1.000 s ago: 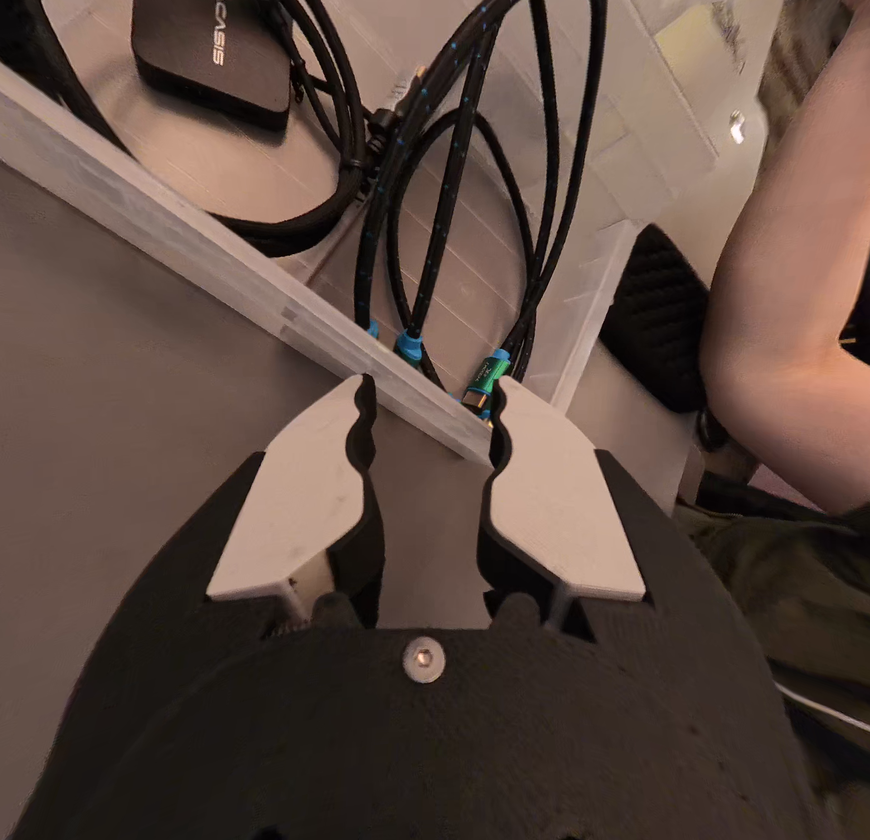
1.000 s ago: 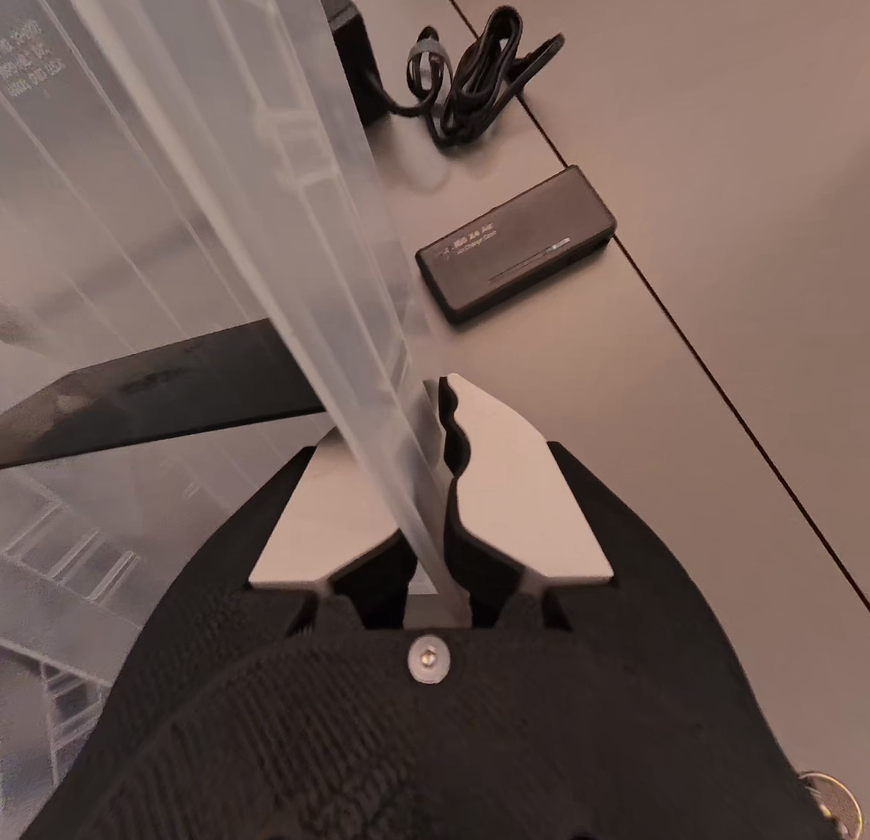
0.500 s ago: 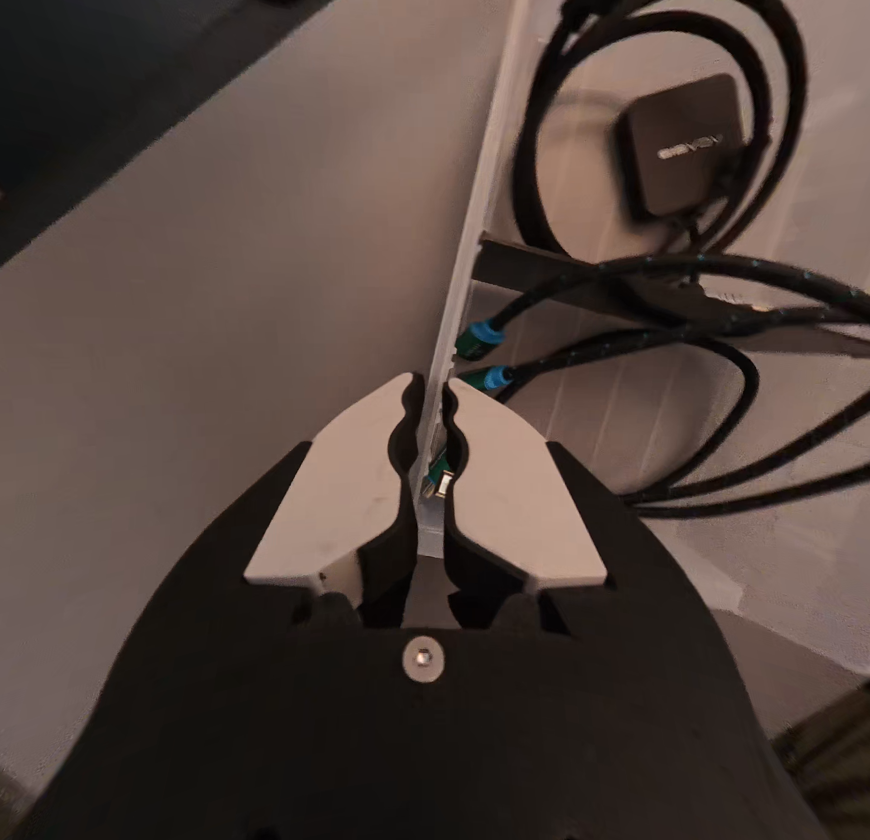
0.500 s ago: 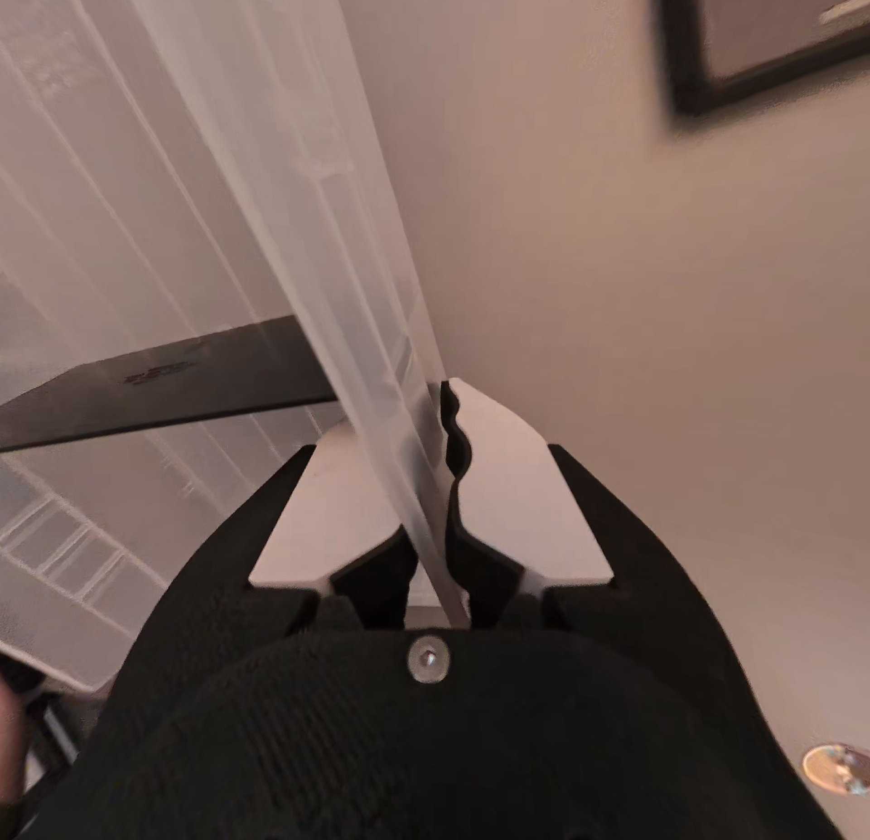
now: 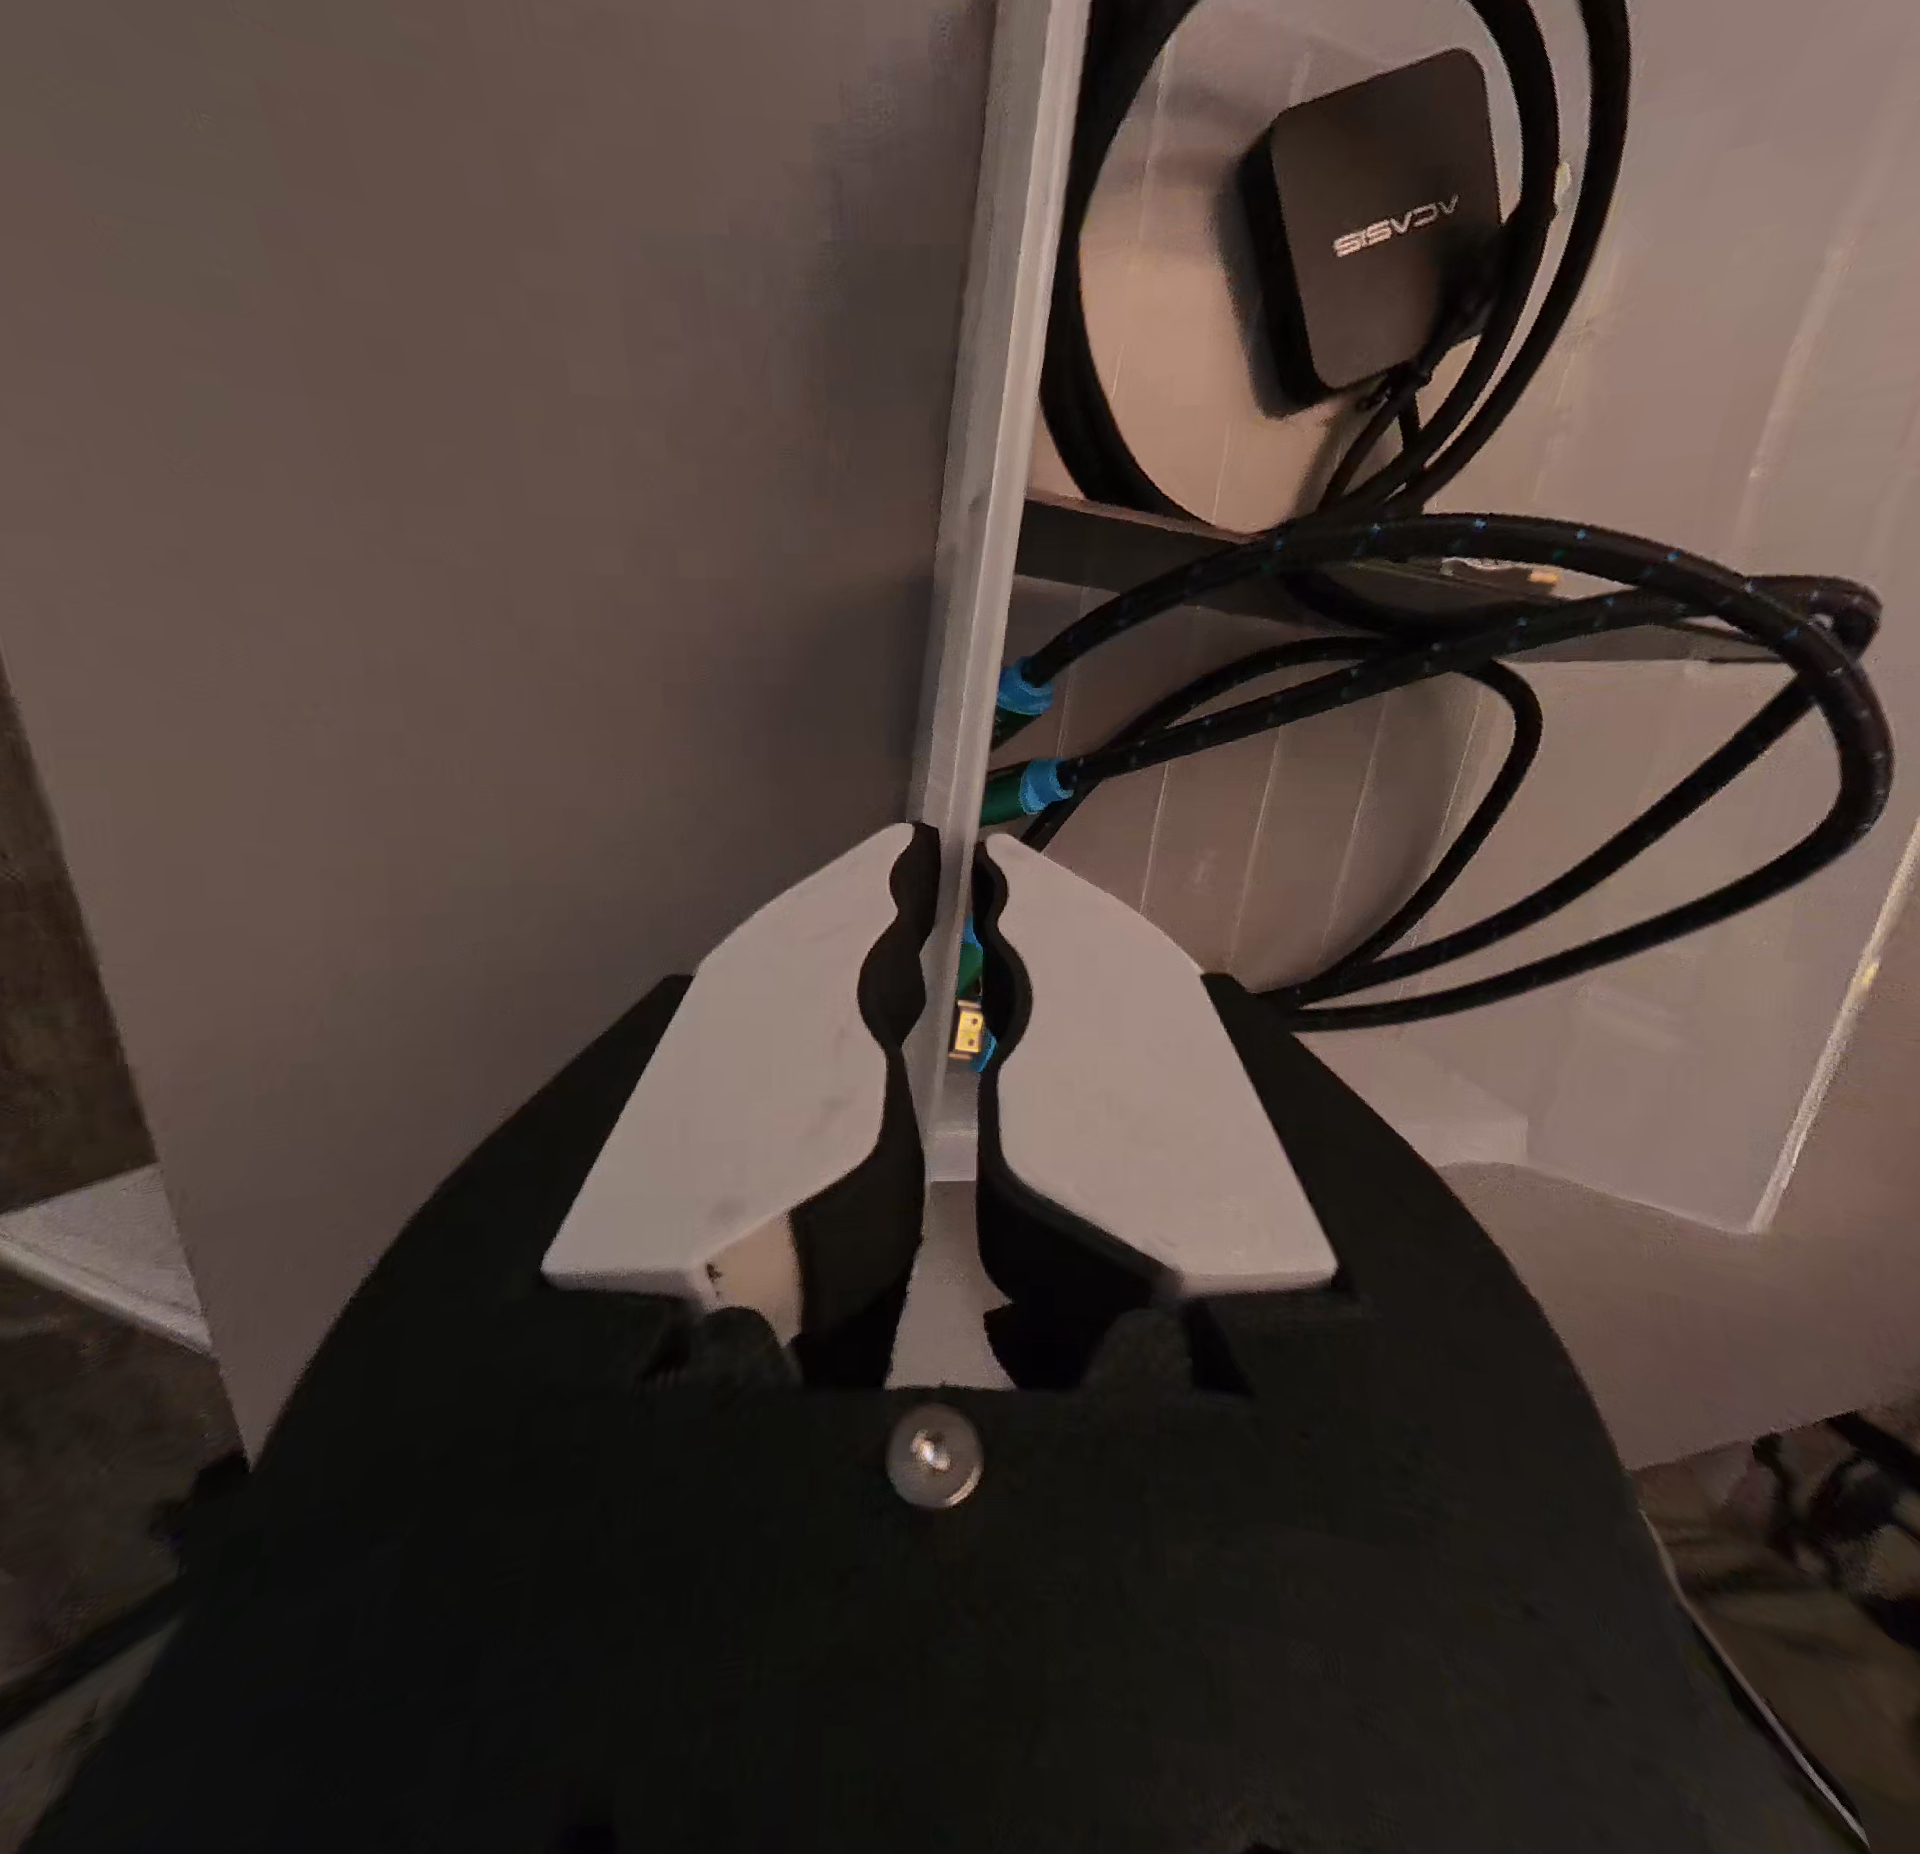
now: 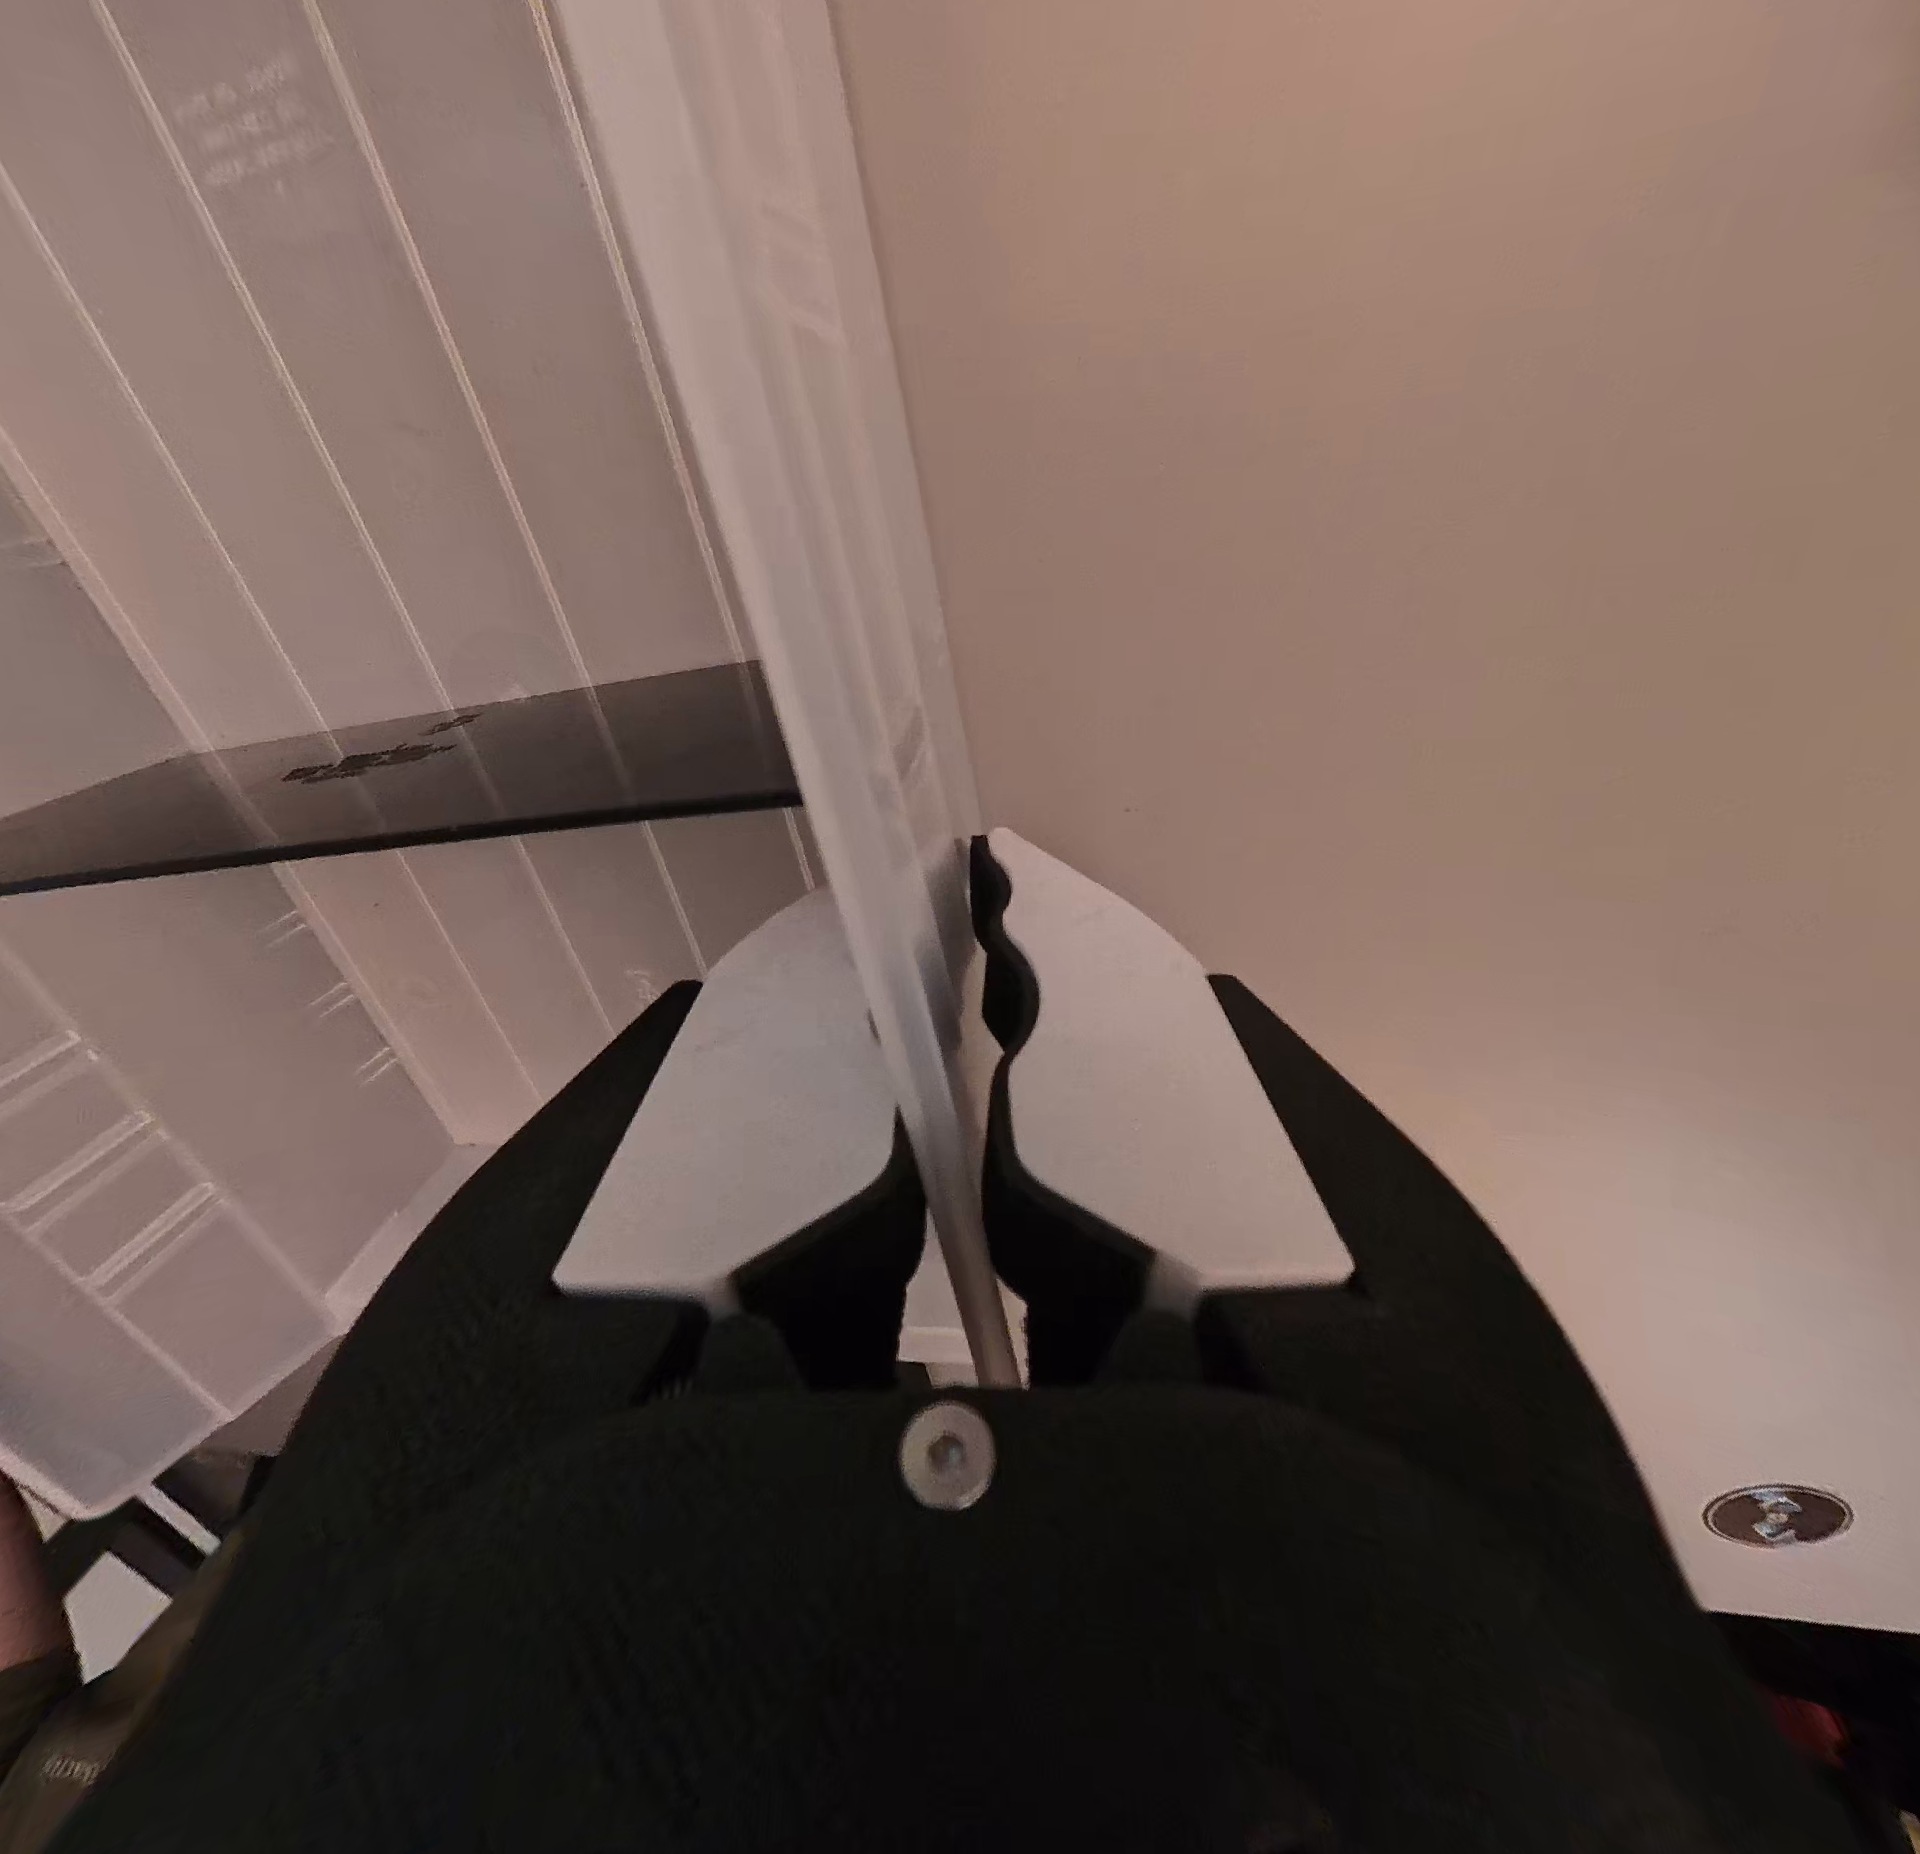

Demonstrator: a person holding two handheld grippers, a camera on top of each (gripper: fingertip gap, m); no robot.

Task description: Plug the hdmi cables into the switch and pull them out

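A clear plastic bin holds black braided HDMI cables (image 5: 1455, 578) with blue-green plugs (image 5: 1039, 786) and a small black box (image 5: 1371, 235) with its own black cord. My left gripper (image 5: 951, 838) is shut on the bin's side wall (image 5: 997, 454), with one gold-tipped plug (image 5: 971, 1030) just inside, by the right finger. My right gripper (image 6: 961, 848) is shut on another clear wall of the bin (image 6: 790, 454). That wall hides its left fingertip. No switch shows on the table in either view.
The grey tabletop (image 5: 520, 454) lies left of the bin in the left wrist view, with its edge and the floor (image 5: 62, 973) beyond. In the right wrist view the tabletop (image 6: 1455, 557) lies right of the bin, with a round metal fitting (image 6: 1777, 1515) near its edge.
My left gripper was open at the bin's rim and has shut on the wall. Both views have swung round with the bin. The flat black box and the cord bundle on the table left the right view.
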